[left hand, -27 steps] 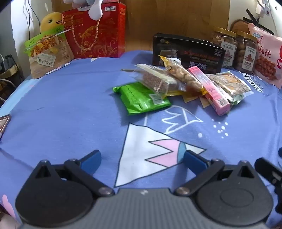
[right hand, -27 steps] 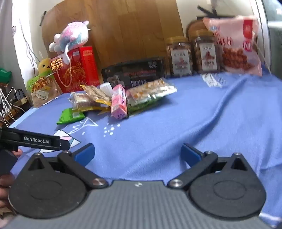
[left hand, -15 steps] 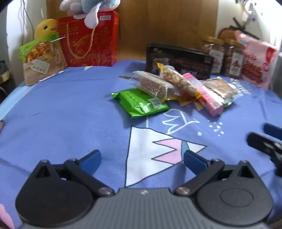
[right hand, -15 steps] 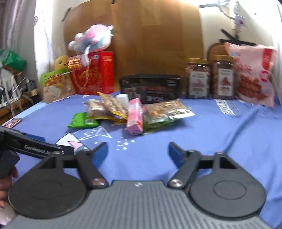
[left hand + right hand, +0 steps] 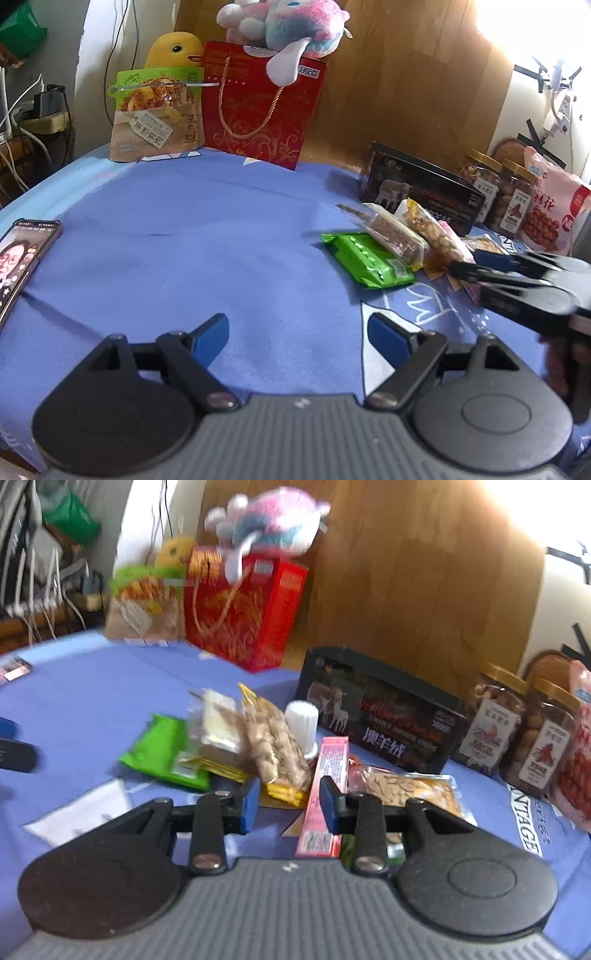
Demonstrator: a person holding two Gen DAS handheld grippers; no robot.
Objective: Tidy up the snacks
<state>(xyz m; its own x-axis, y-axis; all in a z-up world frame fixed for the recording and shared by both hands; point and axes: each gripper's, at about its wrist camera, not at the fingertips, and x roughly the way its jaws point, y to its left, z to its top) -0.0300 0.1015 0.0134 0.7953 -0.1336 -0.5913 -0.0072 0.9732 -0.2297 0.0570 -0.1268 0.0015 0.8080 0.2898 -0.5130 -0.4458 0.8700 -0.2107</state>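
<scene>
A big wooden board (image 5: 406,92) leans on the white wall behind my table. The table wears a blue cloth (image 5: 192,229) with white and pink mountain shapes on it.

At the back stands a red paper gift bag with gold rope handles (image 5: 258,107). A pink and blue plush toy (image 5: 284,22) lies on top of it. A yellow plush duck (image 5: 173,50) peeks out behind a brown snack pouch with a green top (image 5: 159,114). A long black box with sheep pictures (image 5: 380,709) stands more to the right, and two clear nut jars with gold lids (image 5: 517,723) are next to it, then a pink bag of fried snacks (image 5: 554,210). A phone with a lit screen (image 5: 22,254) lies flat at the left edge.

The snacks sit in a messy pile in the middle. There is a green flat packet (image 5: 162,753), a clear bag of peanuts (image 5: 273,746) and a long pink box (image 5: 328,794), all touching or lapping.

My right gripper (image 5: 288,805) is just above the pile, with its blue tips partly apart and holding nothing. The right tip is in front of the pink box. My left gripper (image 5: 297,339) is spread wide over bare cloth, well apart from the pile.
</scene>
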